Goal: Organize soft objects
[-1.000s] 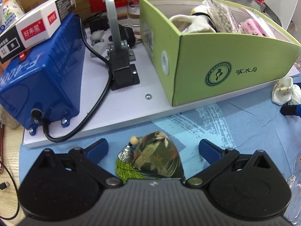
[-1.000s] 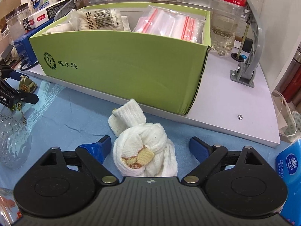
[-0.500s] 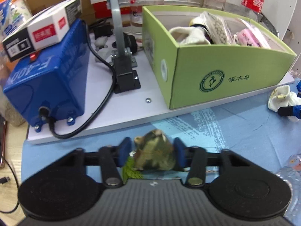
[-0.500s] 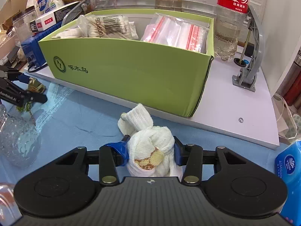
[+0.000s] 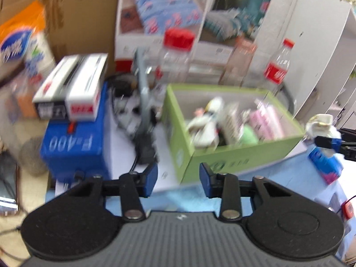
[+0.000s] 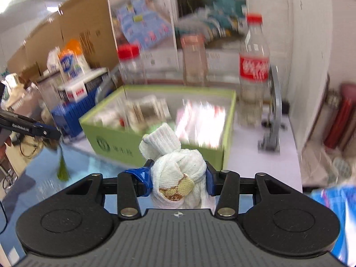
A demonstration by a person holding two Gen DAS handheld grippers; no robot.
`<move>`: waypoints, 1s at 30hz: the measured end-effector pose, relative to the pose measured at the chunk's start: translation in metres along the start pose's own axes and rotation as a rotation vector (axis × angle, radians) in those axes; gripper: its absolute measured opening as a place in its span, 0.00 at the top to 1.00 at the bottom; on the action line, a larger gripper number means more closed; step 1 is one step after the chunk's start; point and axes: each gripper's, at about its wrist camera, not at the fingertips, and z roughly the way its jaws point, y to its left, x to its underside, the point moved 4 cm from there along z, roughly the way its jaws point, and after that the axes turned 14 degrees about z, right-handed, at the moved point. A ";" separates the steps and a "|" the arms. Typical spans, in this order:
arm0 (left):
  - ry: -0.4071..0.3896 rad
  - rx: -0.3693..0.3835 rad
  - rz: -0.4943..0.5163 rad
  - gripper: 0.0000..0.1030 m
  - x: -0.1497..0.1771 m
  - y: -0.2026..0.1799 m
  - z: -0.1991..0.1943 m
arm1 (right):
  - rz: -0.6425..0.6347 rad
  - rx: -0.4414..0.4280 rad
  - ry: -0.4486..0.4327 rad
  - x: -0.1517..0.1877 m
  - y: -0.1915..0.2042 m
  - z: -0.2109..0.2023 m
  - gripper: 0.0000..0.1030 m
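My right gripper (image 6: 178, 178) is shut on a knotted white cloth bundle (image 6: 178, 173) and holds it up in front of the green box (image 6: 160, 149). The bundle also shows in the left wrist view (image 5: 321, 124), at the far right beside the box (image 5: 233, 155). My left gripper (image 5: 178, 179) shows a gap between its blue pads and nothing between them in its own view. In the right wrist view the left gripper (image 6: 53, 134) is at the far left with something dark and a green tassel (image 6: 62, 171) hanging below its tip. The box holds several soft items.
A blue device (image 5: 73, 146) with white cartons (image 5: 71, 93) on it stands left of the box. A grey stand (image 5: 144, 102) and bottles (image 6: 253, 71) stand behind. A blue tissue pack (image 5: 324, 162) lies at the right. A blue cloth (image 6: 89, 162) covers the table.
Both grippers have risen from the table and now look down into the box. The right one carries the white bundle up. The camouflage pouch no longer shows between the left pads.
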 end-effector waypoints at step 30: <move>0.149 0.015 0.270 0.23 0.102 -0.007 0.076 | -0.053 0.108 0.188 0.084 -0.031 0.065 0.61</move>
